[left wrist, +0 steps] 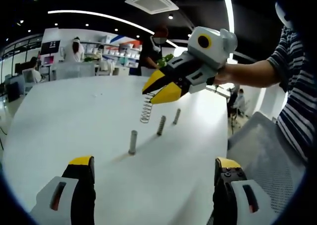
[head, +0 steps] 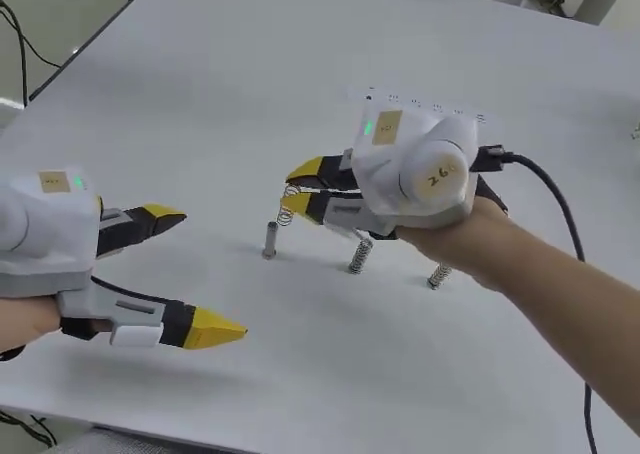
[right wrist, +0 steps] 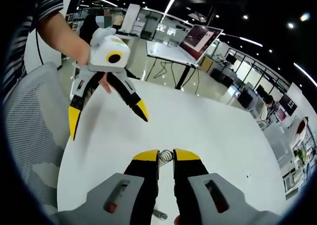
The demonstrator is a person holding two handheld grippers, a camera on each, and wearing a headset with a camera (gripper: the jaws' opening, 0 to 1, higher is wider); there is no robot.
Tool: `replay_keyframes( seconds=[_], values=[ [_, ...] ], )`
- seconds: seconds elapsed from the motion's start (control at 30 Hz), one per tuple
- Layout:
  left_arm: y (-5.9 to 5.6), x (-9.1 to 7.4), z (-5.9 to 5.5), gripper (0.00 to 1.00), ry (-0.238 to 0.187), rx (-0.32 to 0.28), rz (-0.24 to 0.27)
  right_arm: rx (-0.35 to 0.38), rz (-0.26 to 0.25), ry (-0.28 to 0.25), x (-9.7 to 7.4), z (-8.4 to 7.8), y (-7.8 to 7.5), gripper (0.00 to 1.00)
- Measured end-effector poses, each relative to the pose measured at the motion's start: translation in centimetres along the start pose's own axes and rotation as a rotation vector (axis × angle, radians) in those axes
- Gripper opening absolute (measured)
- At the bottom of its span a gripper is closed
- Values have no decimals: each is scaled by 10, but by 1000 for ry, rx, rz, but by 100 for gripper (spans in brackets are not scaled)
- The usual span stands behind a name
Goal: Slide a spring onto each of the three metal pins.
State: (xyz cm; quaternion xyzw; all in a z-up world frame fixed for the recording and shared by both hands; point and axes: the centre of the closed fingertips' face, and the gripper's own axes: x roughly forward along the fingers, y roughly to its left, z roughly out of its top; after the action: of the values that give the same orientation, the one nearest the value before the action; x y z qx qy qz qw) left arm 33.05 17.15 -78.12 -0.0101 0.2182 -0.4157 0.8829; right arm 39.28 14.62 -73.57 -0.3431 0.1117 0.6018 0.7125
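The right gripper [head: 290,194] has its yellow-tipped jaws almost closed on the upper end of a small coiled steel spring [head: 286,216]. That lets the coil hang free, with its open lower end facing the white desk [head: 200,94]. The spring hangs just above and beside the bare grey metal pin [head: 270,239], the only 1 of 3 without a coil. This looks like the approach for threading it. The 2 spring-covered pins [head: 358,257] stand in a row beyond the bare one. The left gripper [head: 210,272] sits well apart, jaws spread wide and holding nothing, probably to leave the approach free. The left gripper view shows the 3 pins in line and the gap between spring and bare pin. The right gripper view shows the coil lying crosswise between its jaw tips.
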Motion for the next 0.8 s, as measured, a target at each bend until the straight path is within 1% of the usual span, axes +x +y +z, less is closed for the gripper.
replay_keyframes(
  seconds=[0.17, 0.43, 0.6, 0.8],
  values=[
    [0, 0, -1, 98, 2, -3, -2, 14, 3, -1, 7, 0, -1, 8],
    [3, -1, -1, 98, -6, -16, 5, 23, 5, 18, 15, -9, -1, 8],
    [5, -3, -3, 98, -3, -24, 10, 34, 5, 12, 18, -7, -2, 8],
    [5, -4, -4, 97, -6, -30, 11, 31, 14, 20, 22, -10, 1, 8]
  ],
)
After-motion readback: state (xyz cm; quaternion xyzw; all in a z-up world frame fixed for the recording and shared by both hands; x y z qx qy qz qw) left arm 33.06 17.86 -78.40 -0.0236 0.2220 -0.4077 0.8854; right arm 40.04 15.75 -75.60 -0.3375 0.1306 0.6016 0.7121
